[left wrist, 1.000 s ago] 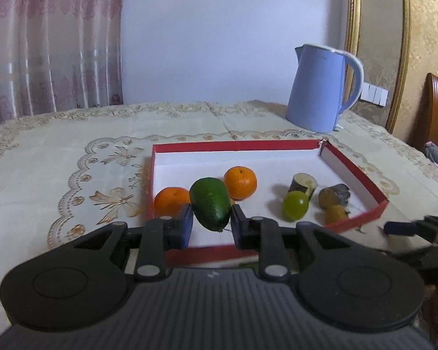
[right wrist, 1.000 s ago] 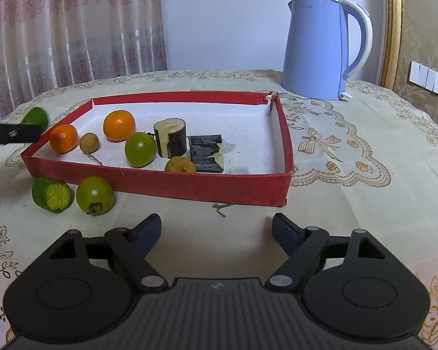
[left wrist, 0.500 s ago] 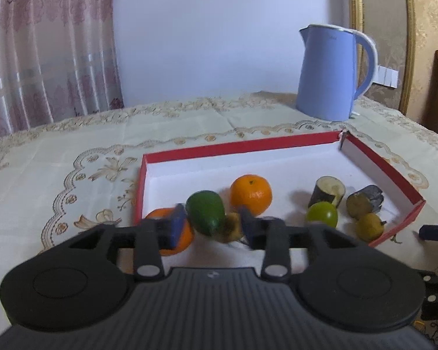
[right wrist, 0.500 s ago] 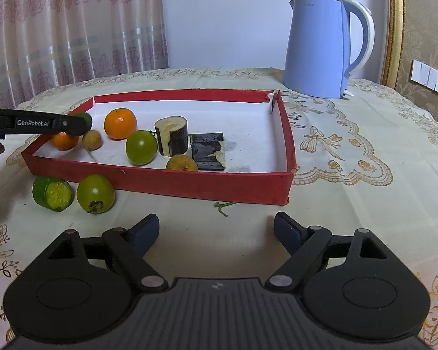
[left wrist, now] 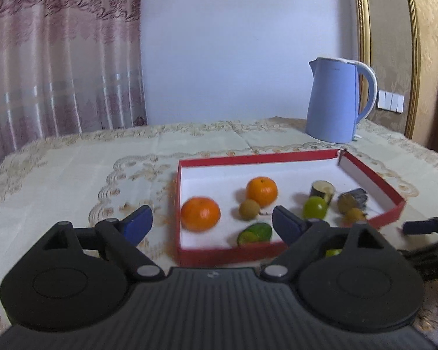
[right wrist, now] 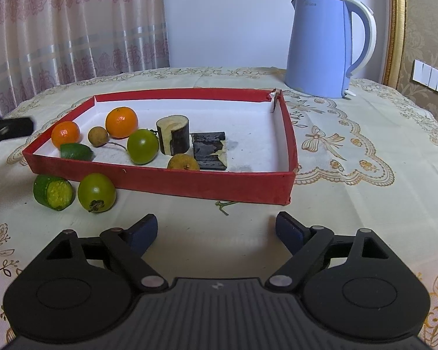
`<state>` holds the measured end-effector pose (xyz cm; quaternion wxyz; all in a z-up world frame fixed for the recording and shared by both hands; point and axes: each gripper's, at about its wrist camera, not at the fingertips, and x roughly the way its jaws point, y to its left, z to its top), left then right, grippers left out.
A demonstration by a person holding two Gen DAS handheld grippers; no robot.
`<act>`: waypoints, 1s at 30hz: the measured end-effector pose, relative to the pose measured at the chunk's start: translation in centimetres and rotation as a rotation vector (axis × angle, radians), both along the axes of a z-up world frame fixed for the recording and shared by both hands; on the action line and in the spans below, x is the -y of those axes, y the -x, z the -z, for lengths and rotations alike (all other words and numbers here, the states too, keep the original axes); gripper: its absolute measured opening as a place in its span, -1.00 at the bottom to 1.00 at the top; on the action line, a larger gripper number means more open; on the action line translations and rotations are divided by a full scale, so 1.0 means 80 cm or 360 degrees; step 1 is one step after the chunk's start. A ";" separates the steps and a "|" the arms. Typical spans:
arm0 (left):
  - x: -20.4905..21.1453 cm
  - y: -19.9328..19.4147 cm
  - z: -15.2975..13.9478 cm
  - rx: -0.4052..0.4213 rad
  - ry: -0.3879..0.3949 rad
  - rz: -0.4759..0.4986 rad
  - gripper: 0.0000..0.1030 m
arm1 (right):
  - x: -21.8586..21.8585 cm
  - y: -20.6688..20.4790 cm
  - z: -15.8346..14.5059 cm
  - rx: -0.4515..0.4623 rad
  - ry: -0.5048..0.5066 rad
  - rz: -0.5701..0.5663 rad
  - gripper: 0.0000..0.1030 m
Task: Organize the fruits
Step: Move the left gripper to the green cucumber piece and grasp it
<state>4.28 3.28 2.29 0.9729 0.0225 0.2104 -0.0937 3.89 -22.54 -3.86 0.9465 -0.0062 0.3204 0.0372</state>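
Note:
A red tray with a white floor holds two oranges, a longan, a round green fruit and dark cut pieces. A green fruit half lies loose near the tray's front wall. My left gripper hovers in front of that wall, its jaws opening with nothing between the pads. In the right wrist view the same green half rests in the tray's left corner. My right gripper stands before the tray, its jaws opening and empty.
On the cloth outside the tray lie a cut green fruit and a round green fruit. A blue kettle stands behind the tray's far right corner. A lace-patterned tablecloth covers the table; curtains hang behind it.
My left gripper let go of the green fruit half, which now lies in the tray, and drew back with its jaws spread wide. The right gripper kept still, its jaws a little wider.

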 end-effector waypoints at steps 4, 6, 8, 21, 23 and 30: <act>-0.001 0.019 0.010 -0.0049 0.0025 0.0005 0.78 | -0.001 0.000 0.000 -0.0001 0.0004 -0.0001 0.73; 0.003 0.022 0.016 -0.0069 0.0012 0.0006 0.78 | -0.001 0.000 0.000 -0.0001 0.0003 -0.0001 0.73; 0.006 0.024 0.020 -0.0092 0.0020 0.0012 0.78 | -0.001 0.001 0.000 -0.0001 0.0004 -0.0001 0.73; 0.022 0.016 0.035 -0.0182 0.0032 0.0040 0.82 | -0.002 0.001 0.001 -0.0001 0.0009 -0.0002 0.73; 0.023 0.014 0.037 -0.0192 0.0030 0.0043 0.83 | -0.002 0.001 0.001 -0.0001 0.0010 -0.0002 0.74; 0.033 0.008 0.043 -0.0206 -0.0012 0.0039 0.84 | -0.001 -0.001 0.002 -0.0017 0.0015 0.0013 0.91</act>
